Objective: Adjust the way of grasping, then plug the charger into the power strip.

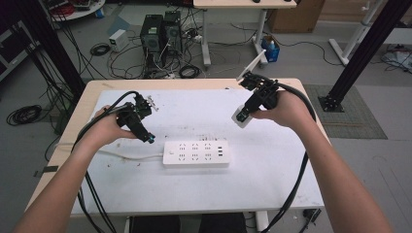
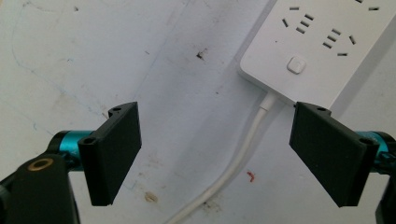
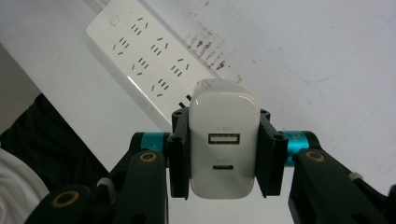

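Observation:
A white power strip lies flat in the middle of the white table top, its white cord running off to the left. Its sockets and round switch face up. My left gripper hovers just left of the strip's cord end, jaws wide open over the cord. My right gripper is held above the table to the strip's upper right, shut on a white USB charger whose two ports face the camera. The power strip lies beyond the charger.
The white board covers a wooden table. Black cables trail from both grippers down past the table's front edge. Beyond the far edge on the floor stand computer towers, tangled cables and desk legs.

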Available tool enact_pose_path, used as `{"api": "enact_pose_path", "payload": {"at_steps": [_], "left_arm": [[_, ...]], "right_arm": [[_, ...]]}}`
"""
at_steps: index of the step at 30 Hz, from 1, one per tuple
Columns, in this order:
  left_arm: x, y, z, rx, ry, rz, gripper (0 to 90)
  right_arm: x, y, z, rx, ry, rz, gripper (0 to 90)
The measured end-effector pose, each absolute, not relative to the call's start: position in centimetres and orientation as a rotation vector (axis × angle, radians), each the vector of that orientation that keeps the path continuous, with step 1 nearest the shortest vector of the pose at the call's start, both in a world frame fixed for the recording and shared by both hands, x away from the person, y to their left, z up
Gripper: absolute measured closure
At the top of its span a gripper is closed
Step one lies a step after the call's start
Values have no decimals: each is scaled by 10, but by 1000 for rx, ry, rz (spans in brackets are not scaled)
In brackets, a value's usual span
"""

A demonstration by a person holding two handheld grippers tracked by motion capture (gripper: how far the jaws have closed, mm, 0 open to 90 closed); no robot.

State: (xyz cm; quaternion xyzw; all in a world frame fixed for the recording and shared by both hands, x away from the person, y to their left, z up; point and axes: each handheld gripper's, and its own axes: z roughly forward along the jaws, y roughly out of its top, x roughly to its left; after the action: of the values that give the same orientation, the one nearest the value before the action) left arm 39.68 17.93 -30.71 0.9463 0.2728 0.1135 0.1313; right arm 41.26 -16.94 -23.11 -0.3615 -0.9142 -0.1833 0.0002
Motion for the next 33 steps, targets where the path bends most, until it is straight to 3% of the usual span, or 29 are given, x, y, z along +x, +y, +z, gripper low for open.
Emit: {"api": "enact_pose_path", "payload": {"at_steps": [5,20,33], "left_arm": [[391,181,-307,2747,806,328,168],[375,188,-307,2717,801,315,168],[368,195,-309,2692,834,328,168]], "right_arm": [[415,-153,-237,-1016,-2909,-539,624],[421,-63,-303,-394,-3114,-184,625],[426,-42,-339,-183,-3137,-91,624]]}}
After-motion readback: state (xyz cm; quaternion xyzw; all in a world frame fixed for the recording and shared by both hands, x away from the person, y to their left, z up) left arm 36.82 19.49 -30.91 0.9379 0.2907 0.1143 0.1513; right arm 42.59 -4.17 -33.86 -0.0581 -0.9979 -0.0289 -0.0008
